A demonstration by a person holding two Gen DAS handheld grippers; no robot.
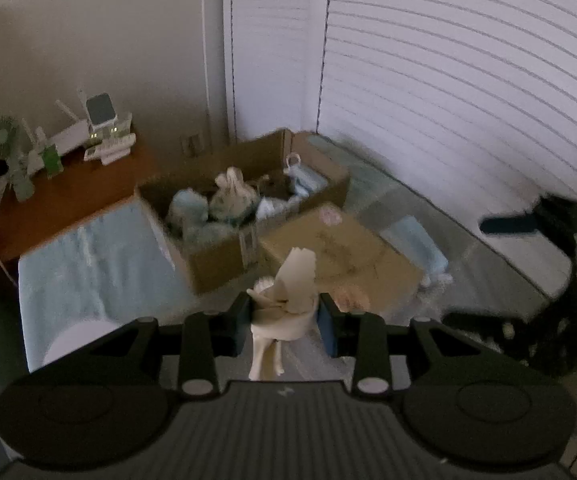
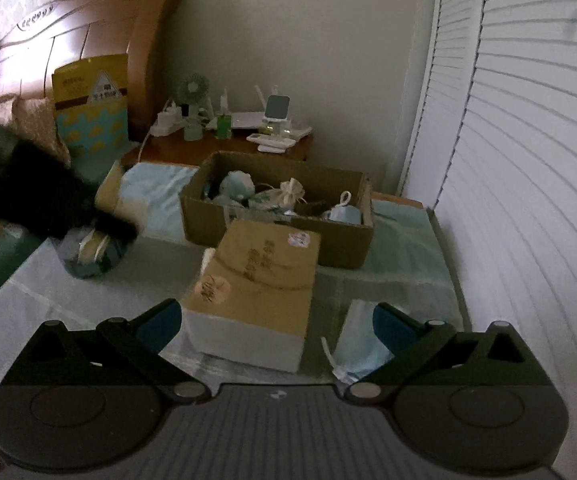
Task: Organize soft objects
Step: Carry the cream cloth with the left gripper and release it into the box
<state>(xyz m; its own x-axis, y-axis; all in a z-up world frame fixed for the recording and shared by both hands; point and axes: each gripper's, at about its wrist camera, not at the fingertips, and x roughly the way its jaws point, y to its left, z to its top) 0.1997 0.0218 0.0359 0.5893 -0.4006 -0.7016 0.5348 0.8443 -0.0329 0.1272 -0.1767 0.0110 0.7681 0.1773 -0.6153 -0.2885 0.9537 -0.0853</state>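
My left gripper (image 1: pixel 286 320) is shut on a cream soft toy (image 1: pixel 290 288), whose body sticks up between the blue pads while its legs hang below. It hovers in front of an open cardboard box (image 1: pixel 224 256) that holds several soft items, among them a cream drawstring pouch (image 1: pixel 232 192). In the right wrist view that box (image 2: pixel 276 236) stands behind a closed tan box (image 2: pixel 256 280). My right gripper (image 2: pixel 276 328) stands open over the near end of the tan box, with nothing between its fingers. A light blue soft pouch (image 2: pixel 358 344) lies on the bed beside its right finger.
A wooden nightstand (image 2: pixel 232 146) with a small fan, a router and chargers stands behind the open box. White louvred doors (image 2: pixel 528 160) close off the right side. A wooden headboard (image 2: pixel 88 28) and a yellow bag (image 2: pixel 90 104) are at the left. A dark sleeve (image 2: pixel 28 184) crosses the left edge.
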